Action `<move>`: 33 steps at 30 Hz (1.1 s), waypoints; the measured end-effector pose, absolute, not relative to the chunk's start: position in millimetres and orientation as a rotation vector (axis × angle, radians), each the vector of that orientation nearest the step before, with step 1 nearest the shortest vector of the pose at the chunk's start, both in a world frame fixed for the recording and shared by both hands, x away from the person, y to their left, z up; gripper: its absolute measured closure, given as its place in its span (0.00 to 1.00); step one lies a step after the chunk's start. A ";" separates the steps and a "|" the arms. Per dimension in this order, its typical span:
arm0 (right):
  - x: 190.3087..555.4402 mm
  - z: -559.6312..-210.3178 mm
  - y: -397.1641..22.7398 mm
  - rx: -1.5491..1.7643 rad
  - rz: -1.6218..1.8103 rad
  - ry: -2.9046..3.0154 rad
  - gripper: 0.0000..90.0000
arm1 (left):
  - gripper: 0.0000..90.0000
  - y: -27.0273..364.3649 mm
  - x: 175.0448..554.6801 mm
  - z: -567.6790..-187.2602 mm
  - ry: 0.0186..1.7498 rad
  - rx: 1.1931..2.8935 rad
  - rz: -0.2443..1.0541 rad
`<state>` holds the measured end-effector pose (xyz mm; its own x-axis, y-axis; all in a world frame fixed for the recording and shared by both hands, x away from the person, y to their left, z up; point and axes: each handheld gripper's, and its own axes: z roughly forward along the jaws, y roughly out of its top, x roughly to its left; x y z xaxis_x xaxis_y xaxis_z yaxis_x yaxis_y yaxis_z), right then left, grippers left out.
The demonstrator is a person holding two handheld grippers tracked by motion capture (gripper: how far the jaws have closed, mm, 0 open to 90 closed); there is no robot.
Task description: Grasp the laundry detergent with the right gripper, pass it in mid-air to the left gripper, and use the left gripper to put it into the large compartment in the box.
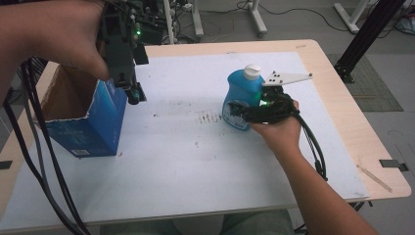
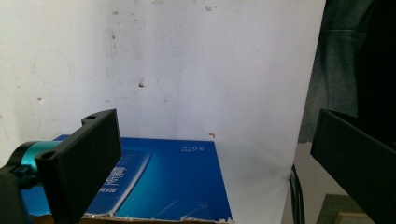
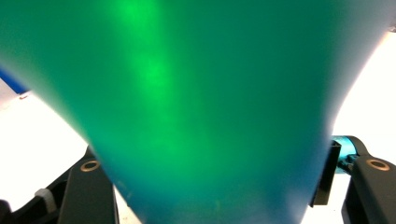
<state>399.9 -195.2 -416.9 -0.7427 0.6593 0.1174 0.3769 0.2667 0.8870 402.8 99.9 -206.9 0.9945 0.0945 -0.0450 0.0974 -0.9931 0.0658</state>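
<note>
Blue bottle [image 1: 241,98] stands upright between right claw's [image 1: 243,110] jaws, touching both.

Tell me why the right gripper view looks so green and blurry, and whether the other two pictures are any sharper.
In the right gripper view the blue bottle sits too close to focus, tinted green, likely by the tool's green light, and the table beside it is blown out white. The high view is fairly sharp, showing the bottle in the right tool. The left gripper view is clear on the blue box, its near jaws soft.
</note>
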 end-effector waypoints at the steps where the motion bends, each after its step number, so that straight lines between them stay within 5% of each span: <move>1: 399.6 -416.8 -195.1 0.955 1.468 2.265 0.37 | 0.02 100.0 402.9 -207.0 0.149 3.070 -0.066; 16: 395.0 -418.7 -194.9 0.865 1.455 2.236 0.49 | 0.02 97.8 403.5 -209.7 0.148 3.067 -0.073; 33: 379.7 -386.3 -193.5 0.709 1.497 2.325 0.51 | 0.02 92.8 399.9 -207.2 0.124 3.036 -0.070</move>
<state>379.7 -193.5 -386.3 -0.8383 0.5446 0.0250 0.2480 0.3402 0.9071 399.9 92.8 -207.2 0.9956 0.0792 -0.0499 0.0839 -0.9914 0.1004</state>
